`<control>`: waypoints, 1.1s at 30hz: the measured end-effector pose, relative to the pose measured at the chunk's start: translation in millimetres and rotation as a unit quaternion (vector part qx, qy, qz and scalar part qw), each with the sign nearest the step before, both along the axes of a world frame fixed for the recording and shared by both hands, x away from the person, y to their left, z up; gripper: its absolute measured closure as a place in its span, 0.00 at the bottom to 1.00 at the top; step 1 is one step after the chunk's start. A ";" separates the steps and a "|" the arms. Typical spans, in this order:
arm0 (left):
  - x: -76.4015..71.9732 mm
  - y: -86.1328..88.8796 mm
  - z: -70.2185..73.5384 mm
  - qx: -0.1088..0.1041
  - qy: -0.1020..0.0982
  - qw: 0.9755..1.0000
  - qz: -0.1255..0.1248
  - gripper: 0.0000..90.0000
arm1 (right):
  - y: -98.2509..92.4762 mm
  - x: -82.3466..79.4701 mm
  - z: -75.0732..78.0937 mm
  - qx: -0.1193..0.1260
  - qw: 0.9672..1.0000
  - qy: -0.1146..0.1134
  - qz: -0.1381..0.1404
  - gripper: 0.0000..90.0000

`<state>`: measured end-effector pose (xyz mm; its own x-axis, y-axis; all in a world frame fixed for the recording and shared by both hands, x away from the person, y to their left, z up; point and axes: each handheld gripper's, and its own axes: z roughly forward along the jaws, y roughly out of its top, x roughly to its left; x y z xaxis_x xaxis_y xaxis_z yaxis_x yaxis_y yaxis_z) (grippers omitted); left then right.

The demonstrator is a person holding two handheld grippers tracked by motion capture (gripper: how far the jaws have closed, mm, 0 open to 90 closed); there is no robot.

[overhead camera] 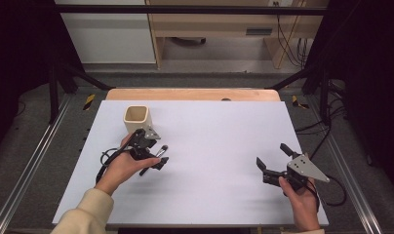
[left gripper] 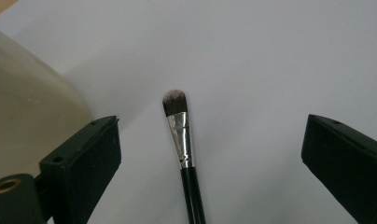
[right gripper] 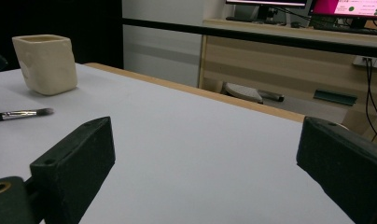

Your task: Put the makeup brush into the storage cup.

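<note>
At the near right of the bench (overhead camera: 209, 195), the right claw (overhead camera: 272, 163) hangs released, holding nothing. Farther left, the left claw (overhead camera: 153, 146) is spread wide over the makeup brush (left gripper: 179, 130) lying flat between its jaws, untouched. Just beyond stands the cream cup (overhead camera: 136, 118).

brush (left gripper: 179, 128) on table (overhead camera: 219, 146), beside cup (overhead camera: 136, 118)

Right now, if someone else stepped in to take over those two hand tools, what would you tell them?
Left gripper: open, jaws either side of the makeup brush, not closed on it.
Right gripper: open, holding nothing, over bare table at the right.
Brush lies flat on the table beside the cream cup, which stands upright.
Done: left gripper lined up on the brush.
Left: close on the brush, lift it; probably into the cup.
</note>
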<state>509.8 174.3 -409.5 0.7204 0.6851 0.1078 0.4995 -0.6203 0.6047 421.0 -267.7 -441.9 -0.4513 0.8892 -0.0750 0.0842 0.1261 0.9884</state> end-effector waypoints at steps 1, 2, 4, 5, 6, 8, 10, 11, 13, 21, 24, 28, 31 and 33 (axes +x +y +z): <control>0.0 0.0 0.0 0.000 0.000 1.000 0.000 0.05 | 0.1 0.0 -0.1 0.000 1.000 0.001 0.000 0.05; 0.3 -0.6 -0.6 -0.002 0.003 1.000 0.002 0.05 | 0.1 0.0 -0.1 0.000 1.000 0.001 0.000 0.05; 1.4 -1.9 -2.4 0.010 0.009 1.000 -0.002 0.05 | 0.0 0.2 -0.2 -0.002 1.000 0.000 0.000 0.05; 1.4 -1.9 -2.4 0.010 0.009 1.000 -0.002 0.05 | 0.0 0.2 -0.2 -0.002 1.000 0.000 0.000 0.05; 2.4 -2.6 -3.7 0.010 0.010 1.000 0.001 0.05 | -0.1 0.2 -0.3 -0.002 1.000 0.000 0.000 0.05; 2.9 -2.9 -4.4 0.010 0.011 1.000 0.002 0.05 | 0.0 0.3 -0.4 -0.002 1.000 0.000 0.000 0.05; 4.7 -4.0 -5.9 0.012 0.013 1.000 0.005 0.05 | 0.1 0.2 -0.4 -0.002 1.000 0.000 0.000 0.05; 4.7 -4.0 -5.9 0.012 0.013 1.000 0.005 0.05 | 0.2 0.3 -0.4 -0.002 1.000 0.000 0.000 0.05; 5.6 -5.4 -7.6 0.014 0.015 1.000 0.005 0.05 | 0.2 0.4 -0.4 -0.002 1.000 0.000 0.001 0.05; 9.1 -10.8 -12.0 0.018 0.020 1.000 0.004 0.05 | 0.1 0.1 -0.4 0.000 1.000 0.002 0.000 0.05; 9.9 -11.7 -13.5 0.019 0.022 1.000 0.006 0.05 | 0.2 0.2 -0.5 -0.001 1.000 0.001 0.001 0.05; 11.2 -11.6 -15.5 0.024 0.027 0.999 0.005 0.05 | 0.3 0.2 -0.6 -0.002 1.000 0.002 0.001 0.05; 12.5 -10.7 -17.2 0.025 0.029 0.999 0.007 0.05 | 0.1 0.4 -0.7 -0.002 1.000 0.003 0.001 0.05; 13.6 -9.7 -18.4 0.026 0.032 0.999 0.011 0.05 | 0.0 0.5 -1.0 -0.002 1.000 0.004 0.001 0.05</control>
